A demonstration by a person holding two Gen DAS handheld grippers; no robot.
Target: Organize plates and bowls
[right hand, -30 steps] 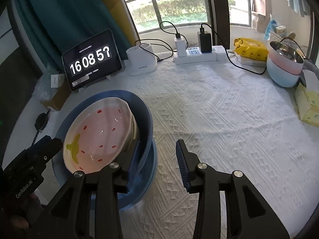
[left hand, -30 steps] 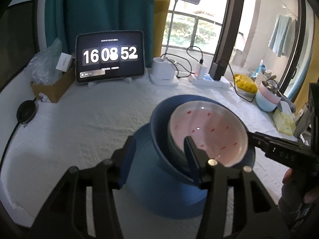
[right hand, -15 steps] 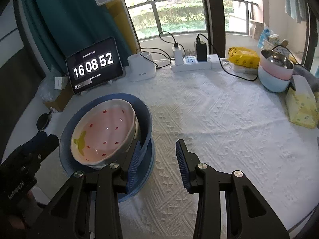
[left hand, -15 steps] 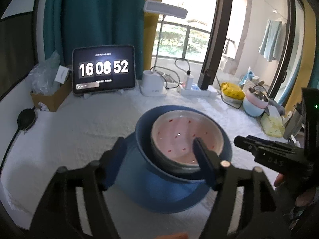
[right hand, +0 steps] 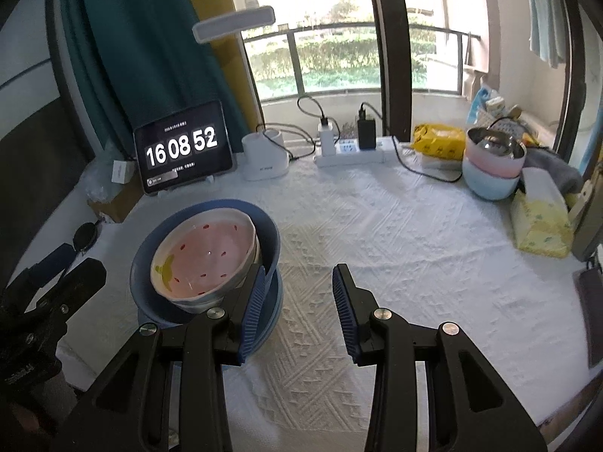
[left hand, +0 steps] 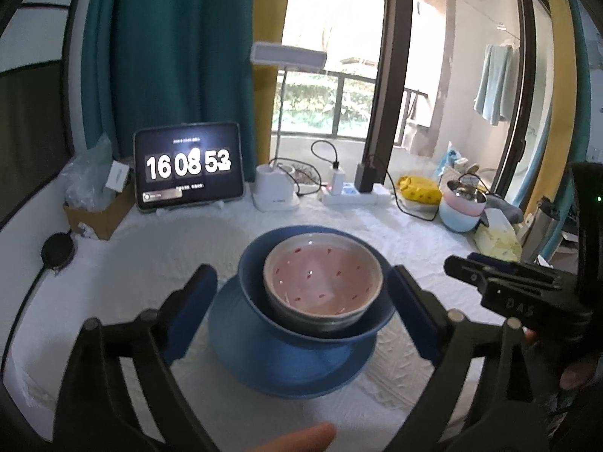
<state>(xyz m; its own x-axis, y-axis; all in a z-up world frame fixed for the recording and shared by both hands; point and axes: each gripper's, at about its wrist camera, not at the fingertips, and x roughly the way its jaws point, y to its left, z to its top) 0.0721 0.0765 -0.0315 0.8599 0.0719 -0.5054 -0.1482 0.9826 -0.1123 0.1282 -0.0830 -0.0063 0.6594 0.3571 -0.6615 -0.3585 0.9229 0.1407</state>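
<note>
As our left tool (left hand: 301,312), jaws just opening, and right tool (right hand: 299,310) gape empty, the glazed pink speckled bowl (left hand: 322,282) inside the deep blue bowl (left hand: 316,329) looks brittle; we'd pinch its rim.

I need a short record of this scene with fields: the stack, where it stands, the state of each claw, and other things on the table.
stack: pink bowl inside blue bowl, on blue plate
place: white tablecloth, left of centre in the right wrist view
left claw: open, jaws just opened wider, standing clear on both sides of the stack
right claw: open, nothing between the jaws, beside the stack
other things: tablet clock, power strip, pastel bowls
</note>
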